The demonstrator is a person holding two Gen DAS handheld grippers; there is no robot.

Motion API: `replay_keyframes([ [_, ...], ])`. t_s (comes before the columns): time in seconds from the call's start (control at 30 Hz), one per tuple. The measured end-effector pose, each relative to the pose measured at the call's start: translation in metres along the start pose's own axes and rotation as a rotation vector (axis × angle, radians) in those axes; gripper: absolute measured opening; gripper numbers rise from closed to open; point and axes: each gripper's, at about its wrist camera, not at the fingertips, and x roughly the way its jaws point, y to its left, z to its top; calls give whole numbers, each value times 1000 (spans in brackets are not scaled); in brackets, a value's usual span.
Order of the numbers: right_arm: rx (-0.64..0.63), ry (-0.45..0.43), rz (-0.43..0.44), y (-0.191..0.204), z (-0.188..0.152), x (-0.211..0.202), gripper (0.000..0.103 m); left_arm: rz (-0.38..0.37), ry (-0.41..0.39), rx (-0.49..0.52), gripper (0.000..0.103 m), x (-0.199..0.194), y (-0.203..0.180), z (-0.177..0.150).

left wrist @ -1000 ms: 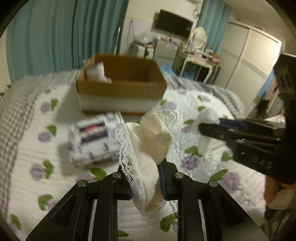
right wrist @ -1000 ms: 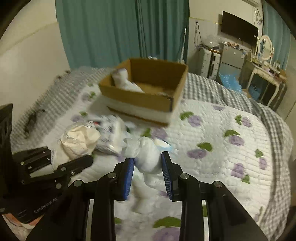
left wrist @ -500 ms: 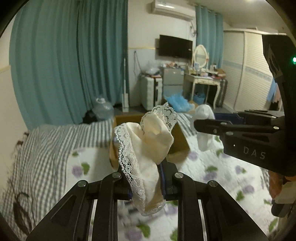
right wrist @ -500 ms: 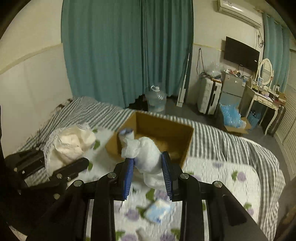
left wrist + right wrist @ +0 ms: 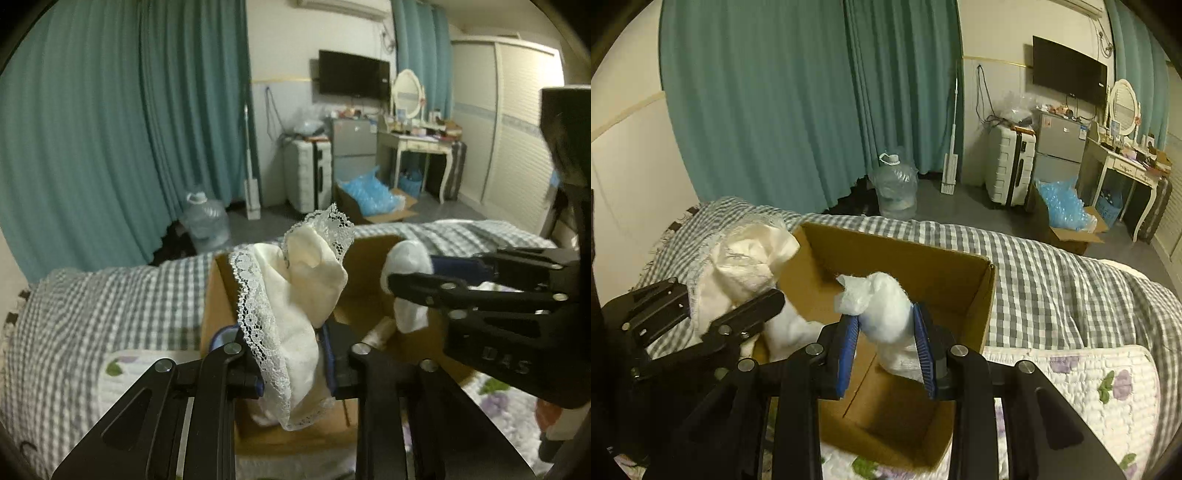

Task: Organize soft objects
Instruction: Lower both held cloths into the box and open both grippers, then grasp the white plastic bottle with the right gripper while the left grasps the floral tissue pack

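My left gripper (image 5: 288, 354) is shut on a cream lace-trimmed cloth (image 5: 295, 288) and holds it over the open cardboard box (image 5: 218, 295). My right gripper (image 5: 886, 343) is shut on a white sock (image 5: 886, 310) and holds it above the same box (image 5: 982, 306). In the right wrist view the left gripper (image 5: 746, 314) with the cream cloth (image 5: 746, 262) is at the box's left rim. In the left wrist view the right gripper (image 5: 410, 273) and its sock (image 5: 406, 288) are to the right. Another white item (image 5: 790, 328) lies inside the box.
The box stands on a bed with a grey checked blanket (image 5: 1052, 280) and a white quilt with purple flowers (image 5: 1089, 380). Beyond the bed are teal curtains (image 5: 794, 110), a water jug (image 5: 895, 184), a suitcase (image 5: 1010, 170) and a dressing table (image 5: 1123, 166).
Both grippers rose from the quilt and moved forward over the box, still holding their cloths. The tissue pack and quilt items have dropped out of view.
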Motion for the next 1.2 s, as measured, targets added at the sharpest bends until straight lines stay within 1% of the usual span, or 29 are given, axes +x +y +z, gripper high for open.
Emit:
replay_keyframes([
  [0.03,2,-3,1,-2,0,4,39,3,7,2,25,7,0,-1],
  [0.07,2,-3,-3,-4,0,6,59,8,16,8,25,14,0,-2],
  [0.1,1,-10,-16,-5,-1,6,70,24,24,20,29,22,0,-3],
  [0.13,1,-30,-40,-7,-1,3,82,35,26,24,46,24,-1,-3],
  [0.17,-7,-47,-60,-8,-1,1,82,43,30,22,58,27,-2,-2],
  [0.2,-19,-55,-75,-7,0,-1,82,36,38,13,75,30,1,-2],
  [0.23,-26,-59,-87,-7,2,-5,82,35,41,2,79,29,3,0],
  [0.3,-12,-74,-96,-9,5,-15,85,61,5,-18,79,17,7,1],
  [0.33,2,-83,-98,-12,8,-23,87,62,-7,-13,79,9,7,2],
  [0.4,19,-96,-99,-12,12,-40,87,88,-21,-2,80,-7,9,6],
  [0.47,30,-117,-107,-6,15,-66,93,105,-34,6,80,-25,14,11],
  [0.53,20,-141,-119,4,17,-93,93,121,-55,5,81,-49,21,15],
  [0.57,9,-155,-128,10,17,-108,94,124,-67,4,84,-63,24,17],
  [0.6,1,-165,-136,15,16,-120,94,128,-84,1,89,-81,27,19],
  [0.63,-13,-183,-145,24,15,-140,95,135,-100,-1,90,-99,31,21],
  [0.67,-22,-194,-149,30,14,-155,97,141,-112,-3,90,-110,31,23],
  [0.7,-26,-198,-156,35,13,-165,97,146,-133,-4,90,-129,34,24],
  [0.73,-31,-194,-177,42,10,-179,97,147,-146,0,91,-144,38,24],
  [0.8,-62,-179,-201,57,2,-201,97,129,-177,8,91,-181,44,25],
  [0.83,-77,-173,-203,64,-3,-208,97,123,-184,8,91,-191,46,25],
  [0.93,-129,-138,-221,82,-25,-224,97,125,-202,-1,91,-227,56,19],
  [1.03,-153,-82,-214,90,-54,-220,97,141,-194,-18,91,-249,65,1],
  [1.13,-144,-16,-199,86,-89,-204,97,132,-158,-23,91,-250,67,-19],
  [1.17,-138,-5,-200,82,-97,-198,97,120,-135,-26,91,-245,67,-31],
  [1.2,-129,22,-202,75,-111,-186,97,113,-113,-28,91,-242,65,-40],
])
